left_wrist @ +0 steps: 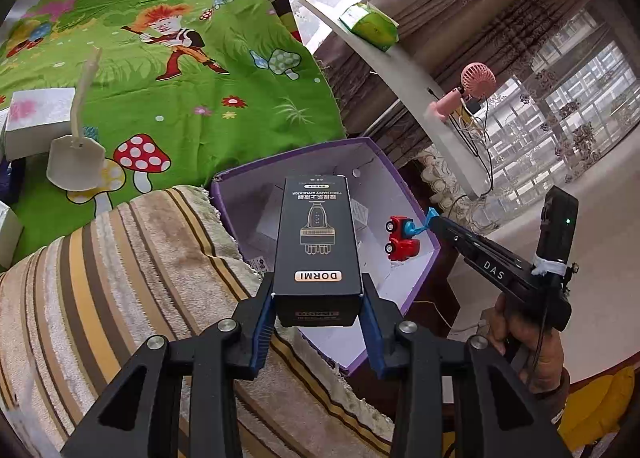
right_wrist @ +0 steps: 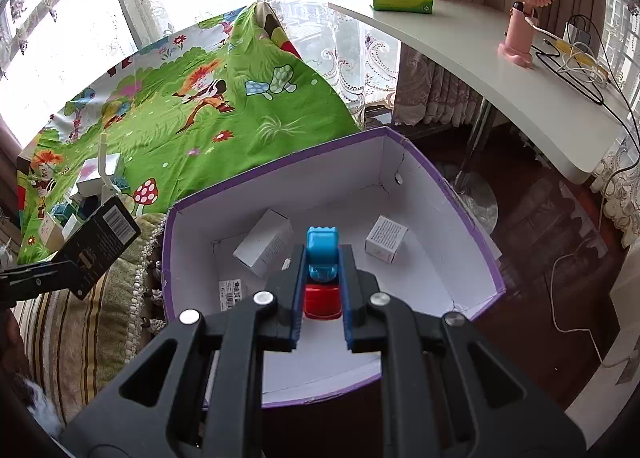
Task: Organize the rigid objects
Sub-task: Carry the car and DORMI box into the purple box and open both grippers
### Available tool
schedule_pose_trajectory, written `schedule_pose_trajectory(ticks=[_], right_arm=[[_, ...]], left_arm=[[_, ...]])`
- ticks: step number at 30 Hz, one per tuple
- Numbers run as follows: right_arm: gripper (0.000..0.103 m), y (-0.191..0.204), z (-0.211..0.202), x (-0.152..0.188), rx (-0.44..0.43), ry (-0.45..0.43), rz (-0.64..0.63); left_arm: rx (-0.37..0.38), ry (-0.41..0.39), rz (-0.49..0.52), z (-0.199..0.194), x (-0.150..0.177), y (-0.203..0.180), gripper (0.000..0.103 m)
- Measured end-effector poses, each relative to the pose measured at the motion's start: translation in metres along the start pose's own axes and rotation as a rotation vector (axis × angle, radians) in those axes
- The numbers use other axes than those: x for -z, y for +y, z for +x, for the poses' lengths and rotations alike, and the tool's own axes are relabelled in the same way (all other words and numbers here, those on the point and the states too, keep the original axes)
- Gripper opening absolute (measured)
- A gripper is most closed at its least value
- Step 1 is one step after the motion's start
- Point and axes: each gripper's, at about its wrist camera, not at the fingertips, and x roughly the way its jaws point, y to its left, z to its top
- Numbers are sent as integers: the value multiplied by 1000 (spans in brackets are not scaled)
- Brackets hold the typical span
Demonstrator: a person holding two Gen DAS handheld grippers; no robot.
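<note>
**Two handheld grippers, each carrying an item over a purple storage box**

Left wrist view: The left gripper (left_wrist: 318,310) fills the bottom of the frame, its two blue-padded fingers closed on the near end of a tall black carton (left_wrist: 316,246) printed with "DORMI". The carton stands out along the fingers at the centre of the frame, over the near edge of a purple box (left_wrist: 424,270) with a white interior. At centre right, the right gripper (left_wrist: 434,219) reaches in from the right edge, held by a hand (left_wrist: 528,342) at lower right. At its tip is a red and blue toy truck (left_wrist: 402,240), over the box's inside. A striped blanket (left_wrist: 120,278) covers the lower left. A green cartoon sheet (left_wrist: 180,89) with mushrooms fills the upper left.

Right wrist view: The right gripper (right_wrist: 322,290) rises from the bottom centre, fingers clamped on the toy truck (right_wrist: 322,258), blue part forward, red part nearer the camera. The truck is above the purple box (right_wrist: 472,217), which holds two small white cartons (right_wrist: 264,248) at centre, well apart. At the left edge, the left gripper (right_wrist: 52,272) holds the black carton (right_wrist: 100,242), beside the box's left wall. A pink fan (right_wrist: 524,9) stands on a white desk (right_wrist: 500,69) at upper right.
</note>
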Motion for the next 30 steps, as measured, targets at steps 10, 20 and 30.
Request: schedule_pose_trajectory(ticks=[10,20,30], right_arm=[[19,-12,0,0,13,-5,18],[19,0,27,-15,-3,16,-17],[19,15,76,-28,16,79,-71]], left_arm=[[19,115,74,26,11,-22,57],[-93,-42,-16,-27,1,35,58],[-109,-115,-131,-57,10,82,58]])
